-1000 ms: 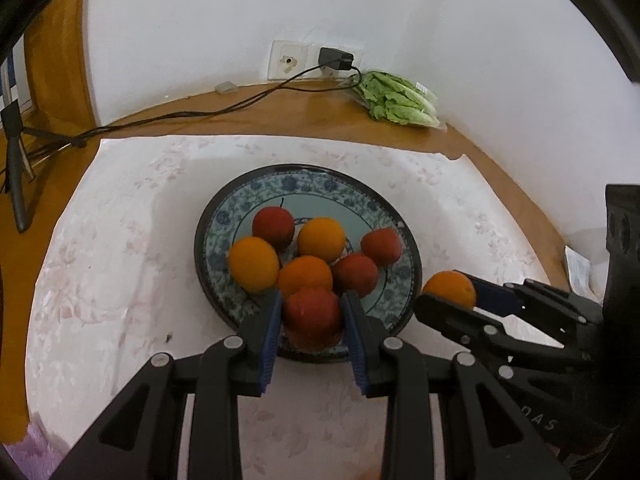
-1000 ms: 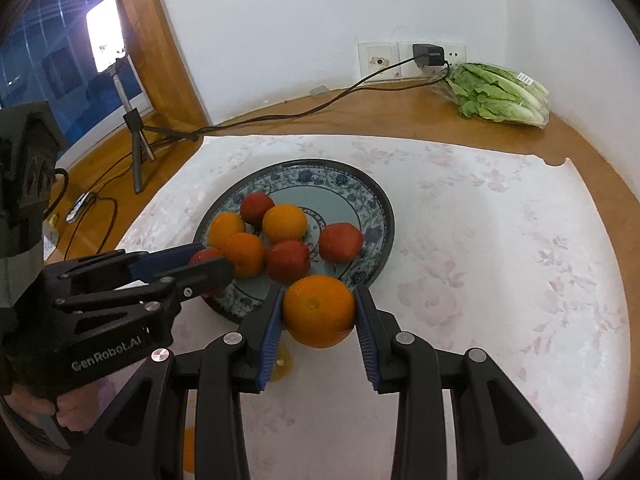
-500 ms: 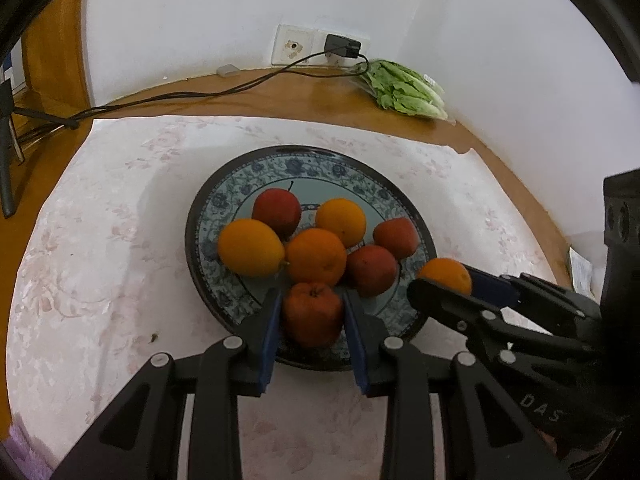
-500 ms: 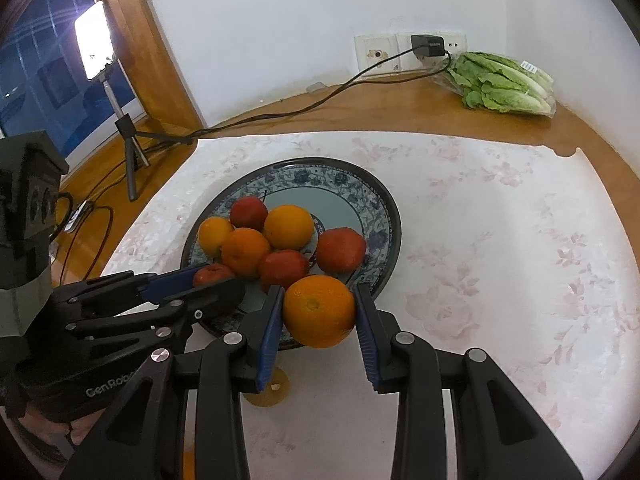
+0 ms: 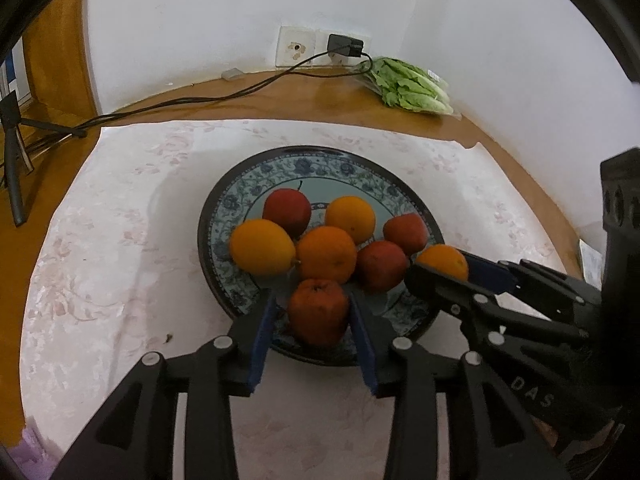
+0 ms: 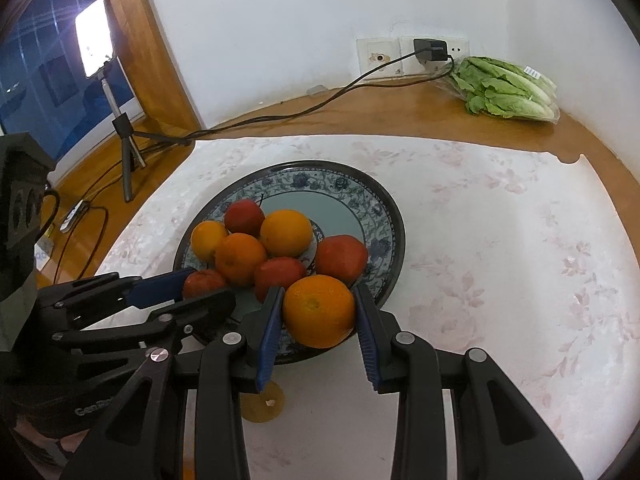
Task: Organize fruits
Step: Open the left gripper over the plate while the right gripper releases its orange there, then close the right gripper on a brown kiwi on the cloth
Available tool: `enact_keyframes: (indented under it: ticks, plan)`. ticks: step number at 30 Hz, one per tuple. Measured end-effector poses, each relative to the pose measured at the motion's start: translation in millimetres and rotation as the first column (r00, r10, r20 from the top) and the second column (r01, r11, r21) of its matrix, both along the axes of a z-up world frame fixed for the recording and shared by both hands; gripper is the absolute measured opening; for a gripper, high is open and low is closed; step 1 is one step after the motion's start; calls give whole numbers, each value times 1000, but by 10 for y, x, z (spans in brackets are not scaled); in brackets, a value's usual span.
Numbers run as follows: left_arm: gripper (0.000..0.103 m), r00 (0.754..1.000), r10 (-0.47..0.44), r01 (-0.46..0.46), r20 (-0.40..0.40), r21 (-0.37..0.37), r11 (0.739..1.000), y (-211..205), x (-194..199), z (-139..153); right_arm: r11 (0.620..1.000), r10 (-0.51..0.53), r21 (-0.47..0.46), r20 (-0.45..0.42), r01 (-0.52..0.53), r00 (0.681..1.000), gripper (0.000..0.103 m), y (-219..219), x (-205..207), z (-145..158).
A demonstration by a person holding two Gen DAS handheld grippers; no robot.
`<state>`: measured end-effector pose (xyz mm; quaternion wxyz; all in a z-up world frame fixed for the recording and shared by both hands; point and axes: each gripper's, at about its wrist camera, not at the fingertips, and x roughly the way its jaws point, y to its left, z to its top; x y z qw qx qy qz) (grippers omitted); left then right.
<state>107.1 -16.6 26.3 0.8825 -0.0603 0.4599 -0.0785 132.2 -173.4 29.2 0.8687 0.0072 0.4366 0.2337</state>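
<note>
Now apple and orange, each between fingers.

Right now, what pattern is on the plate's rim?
Blue floral scrollwork on white, dark-edged plate; clearest in the right wrist view.

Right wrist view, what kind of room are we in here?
Probably a home dining corner set up for filming: a patterned plate of fruit on a floral tablecloth over a wooden table, bagged lettuce by a wall socket, and a lamp on a tripod.
</note>
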Motion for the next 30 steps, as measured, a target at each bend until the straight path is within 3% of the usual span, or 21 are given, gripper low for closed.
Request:
enact_keyframes:
  ticks: [6,17,30]
  plan:
    - [48,1000,2,-2,7,-1,1000,50,-73,78,999,-14,31,11,14,1000,46,-48,-15,51]
    - [49,1000,-3,3,4,-23,1000,94,-246,204,999,-34,41,3,34,999,46,-134,-146,157]
    - [51,998,53,-54,-35,-25,998,291,-488,200,999,-18,30,-44,19,999,46,-111,-435,134]
